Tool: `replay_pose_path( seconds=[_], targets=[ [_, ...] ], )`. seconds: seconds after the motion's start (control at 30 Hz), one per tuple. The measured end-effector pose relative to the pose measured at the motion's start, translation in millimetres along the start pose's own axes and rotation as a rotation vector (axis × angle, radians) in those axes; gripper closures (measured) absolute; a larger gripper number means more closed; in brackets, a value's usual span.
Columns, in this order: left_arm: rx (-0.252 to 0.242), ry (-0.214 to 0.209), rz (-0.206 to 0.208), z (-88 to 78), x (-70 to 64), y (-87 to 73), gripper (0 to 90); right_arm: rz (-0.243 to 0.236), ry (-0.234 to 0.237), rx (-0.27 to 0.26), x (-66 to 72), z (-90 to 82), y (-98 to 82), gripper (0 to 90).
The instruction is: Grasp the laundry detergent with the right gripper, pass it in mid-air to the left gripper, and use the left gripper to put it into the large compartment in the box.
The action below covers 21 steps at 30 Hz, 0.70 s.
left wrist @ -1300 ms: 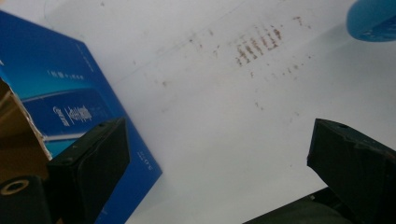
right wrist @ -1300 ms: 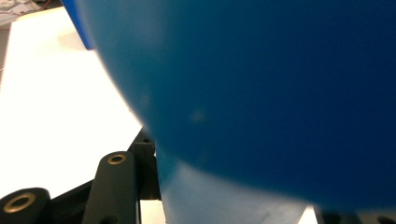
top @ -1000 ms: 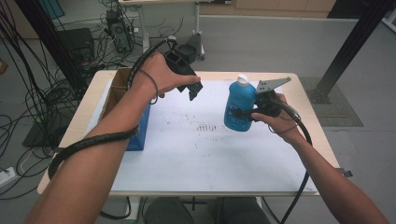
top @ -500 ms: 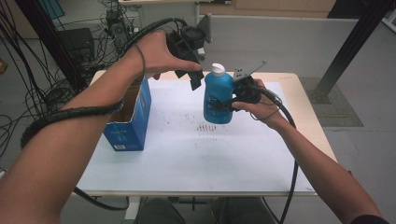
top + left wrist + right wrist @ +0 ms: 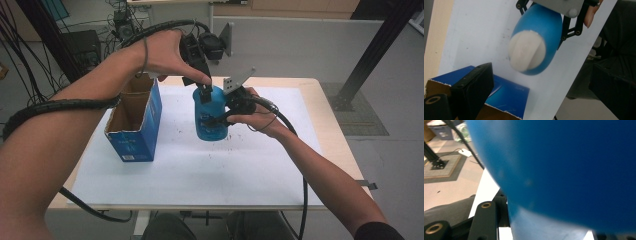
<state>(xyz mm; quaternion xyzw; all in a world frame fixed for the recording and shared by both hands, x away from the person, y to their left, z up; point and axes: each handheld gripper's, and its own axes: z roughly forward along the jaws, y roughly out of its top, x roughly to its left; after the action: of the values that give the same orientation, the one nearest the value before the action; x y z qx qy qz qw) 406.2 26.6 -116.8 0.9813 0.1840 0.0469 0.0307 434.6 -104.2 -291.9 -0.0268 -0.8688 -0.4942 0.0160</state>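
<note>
My right gripper (image 5: 216,119) is shut on the body of a blue bottle (image 5: 207,131) and holds it upright just above the white sheet in the middle of the table. In the right gripper view the bottle (image 5: 564,170) presses close between the jaws. My left gripper (image 5: 204,90) hangs directly over the bottle's top, pointing down, jaws open and apart from it. The left gripper view looks down on the white cap (image 5: 527,53), with one of its black fingers (image 5: 471,90) at the lower left.
An open blue cardboard box (image 5: 135,125) stands left of the bottle on the white sheet (image 5: 280,170), which covers most of the wooden table (image 5: 327,125). Cables trail from both grippers. A black post (image 5: 370,55) rises beyond the right edge.
The right gripper has carried the bottle leftward to the middle of the table. The left gripper has risen and now sits above the bottle's cap.
</note>
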Motion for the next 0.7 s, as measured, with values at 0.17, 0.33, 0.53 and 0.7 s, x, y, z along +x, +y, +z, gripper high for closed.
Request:
replay_pose_path(
  seconds=[0.17,0.33,0.53,0.7],
  targets=[
    [0.042,-0.015,0.044,4.8,-5.1,2.4,6.5,-0.025,0.032,-0.007,7.7,7.6,4.7,45.2],
    [0.064,-0.024,0.060,9.1,-7.5,3.0,6.4,-0.049,0.042,-0.020,13.8,9.2,9.1,45.2],
    [0.080,-0.046,0.079,13.3,-9.4,4.8,6.3,-0.068,0.044,-0.025,18.6,8.7,12.9,45.2],
    [0.084,-0.054,0.086,17.5,-8.8,6.3,6.3,-0.073,0.048,-0.041,20.0,5.4,16.0,45.2]
  ],
)
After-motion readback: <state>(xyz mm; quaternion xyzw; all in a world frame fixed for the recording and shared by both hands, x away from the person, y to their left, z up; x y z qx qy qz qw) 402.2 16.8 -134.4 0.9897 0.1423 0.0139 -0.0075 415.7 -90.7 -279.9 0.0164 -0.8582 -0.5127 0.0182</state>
